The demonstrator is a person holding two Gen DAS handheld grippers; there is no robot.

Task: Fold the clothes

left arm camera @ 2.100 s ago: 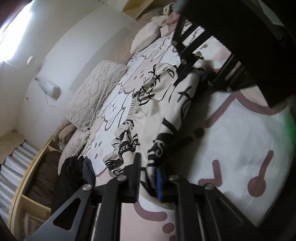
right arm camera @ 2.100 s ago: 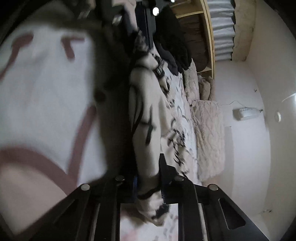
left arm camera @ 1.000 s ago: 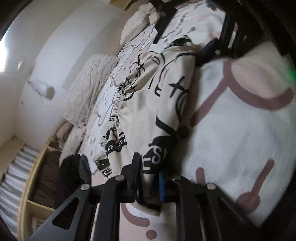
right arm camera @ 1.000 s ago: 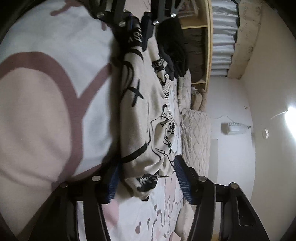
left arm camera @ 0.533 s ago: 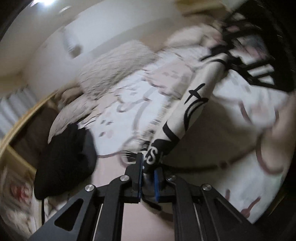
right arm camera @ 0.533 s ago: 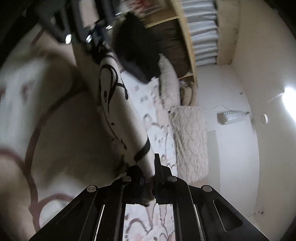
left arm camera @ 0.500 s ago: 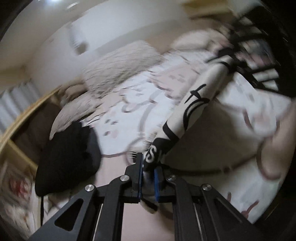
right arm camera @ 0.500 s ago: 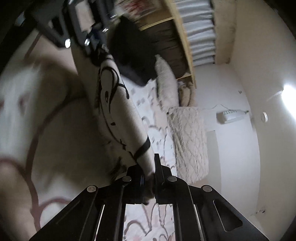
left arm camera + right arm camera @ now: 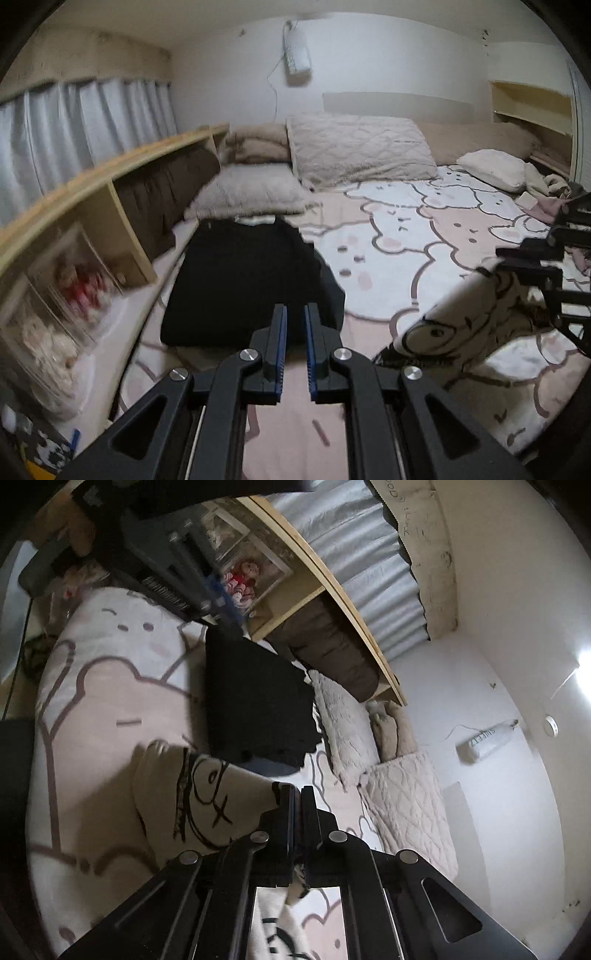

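Note:
A cream garment with black print [image 9: 461, 321] lies partly folded on the bed at the right of the left wrist view; it also shows in the right wrist view [image 9: 192, 805]. My left gripper [image 9: 294, 332] is open by a small gap and empty, above the bedspread near a folded black garment [image 9: 243, 288]. My right gripper [image 9: 297, 812] is shut on an edge of the cream garment, which trails below its fingers. The right gripper also shows at the right edge of the left wrist view [image 9: 546, 273].
The bed has a pink and white bear-print cover [image 9: 406, 236]. Pillows [image 9: 354, 151] lie at the head. A wooden shelf [image 9: 110, 192] with boxed toys runs along the left side. More clothes [image 9: 546, 192] are piled at the far right. The black garment also shows in the right wrist view [image 9: 255, 701].
My left gripper has let go of the cream garment and swung left toward the black garment. My right gripper keeps its hold, and the cream garment has dropped onto the bed.

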